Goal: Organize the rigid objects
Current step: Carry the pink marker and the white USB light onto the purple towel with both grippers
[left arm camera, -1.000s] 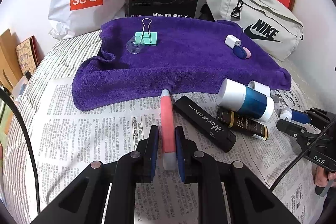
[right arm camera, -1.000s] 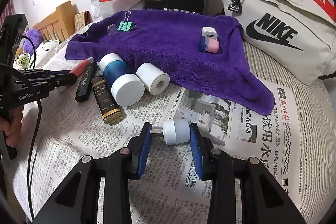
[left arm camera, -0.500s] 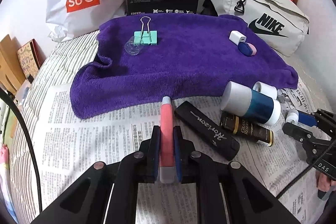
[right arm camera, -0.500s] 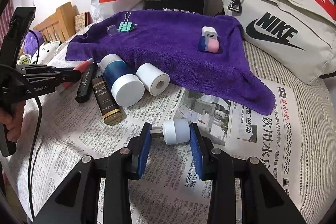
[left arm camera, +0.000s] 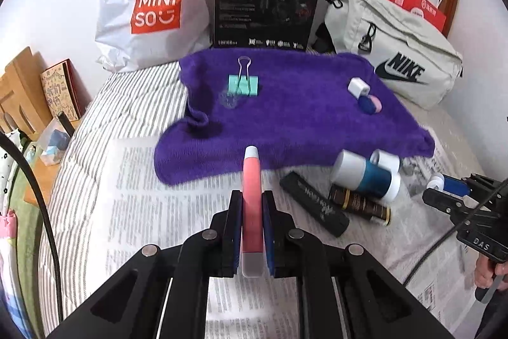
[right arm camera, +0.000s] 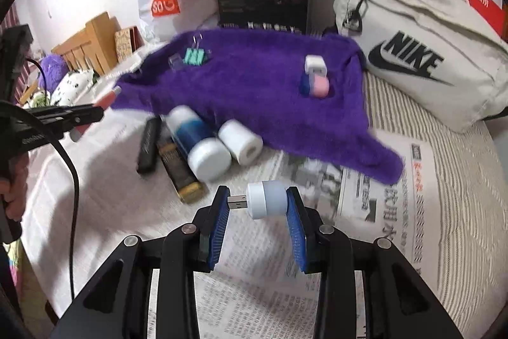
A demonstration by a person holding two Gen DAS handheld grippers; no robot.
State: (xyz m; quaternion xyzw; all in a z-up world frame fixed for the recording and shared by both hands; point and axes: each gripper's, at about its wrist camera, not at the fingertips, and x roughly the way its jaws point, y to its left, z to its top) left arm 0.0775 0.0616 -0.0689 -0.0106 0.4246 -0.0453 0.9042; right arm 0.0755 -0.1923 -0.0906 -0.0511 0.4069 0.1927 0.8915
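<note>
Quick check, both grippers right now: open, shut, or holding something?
Left gripper: shut on the pink tube.
Right gripper: shut on the small white USB plug-in light, gripped end to end.

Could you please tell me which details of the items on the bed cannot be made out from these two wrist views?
- Black flat case: its script is motion-blurred in both views.
- Clear small item by the green binder clip: too faint and blurred to identify.
- Newspaper: print smeared, unreadable.
- Pink tube: the left gripper pads cover its sides.
</note>
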